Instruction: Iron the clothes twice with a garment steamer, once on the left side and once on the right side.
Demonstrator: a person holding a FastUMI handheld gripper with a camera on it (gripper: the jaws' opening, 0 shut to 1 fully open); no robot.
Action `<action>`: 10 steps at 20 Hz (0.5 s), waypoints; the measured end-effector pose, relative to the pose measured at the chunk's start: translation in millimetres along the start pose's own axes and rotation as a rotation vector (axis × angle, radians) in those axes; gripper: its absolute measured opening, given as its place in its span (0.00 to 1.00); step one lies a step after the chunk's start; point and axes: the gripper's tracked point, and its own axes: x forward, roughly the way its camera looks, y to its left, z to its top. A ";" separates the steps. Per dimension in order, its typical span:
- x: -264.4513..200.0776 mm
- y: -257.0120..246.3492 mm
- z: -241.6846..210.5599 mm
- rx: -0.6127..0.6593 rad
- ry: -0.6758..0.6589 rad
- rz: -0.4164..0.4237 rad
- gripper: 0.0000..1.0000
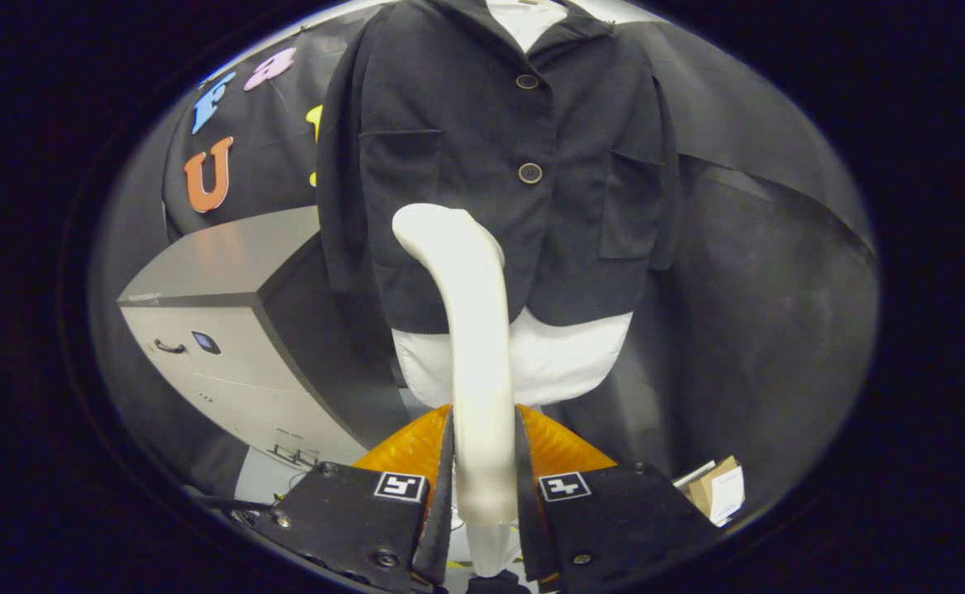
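A dark buttoned jacket (499,157) hangs on a white mannequin torso (548,363) straight ahead, with two front pockets and two buttons showing. My gripper (484,450) is shut on the cream handle of the garment steamer (470,313), both fingers pressing its sides. The steamer rises from between the fingers and curves at the top toward the jacket's left half, its head near the lower left pocket. Whether the head touches the cloth I cannot tell.
A grey cabinet (227,330) with a handle stands left of the mannequin. A small cardboard box (717,491) lies low on the right. Black cloth covers the wall behind and the right side.
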 end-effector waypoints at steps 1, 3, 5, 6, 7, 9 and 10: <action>-0.4 -0.4 -1.1 0.008 0.004 0.002 0.37; -0.3 0.2 -0.5 0.022 0.004 0.012 0.37; -0.3 0.7 0.1 0.040 -0.003 0.019 0.37; -1.7 0.8 1.2 0.053 -0.003 0.026 0.37; -3.9 1.1 1.3 0.073 -0.003 0.035 0.37; -13.1 -2.8 4.7 0.120 -0.004 0.051 0.37; -17.5 -6.2 7.9 0.137 -0.010 0.052 0.37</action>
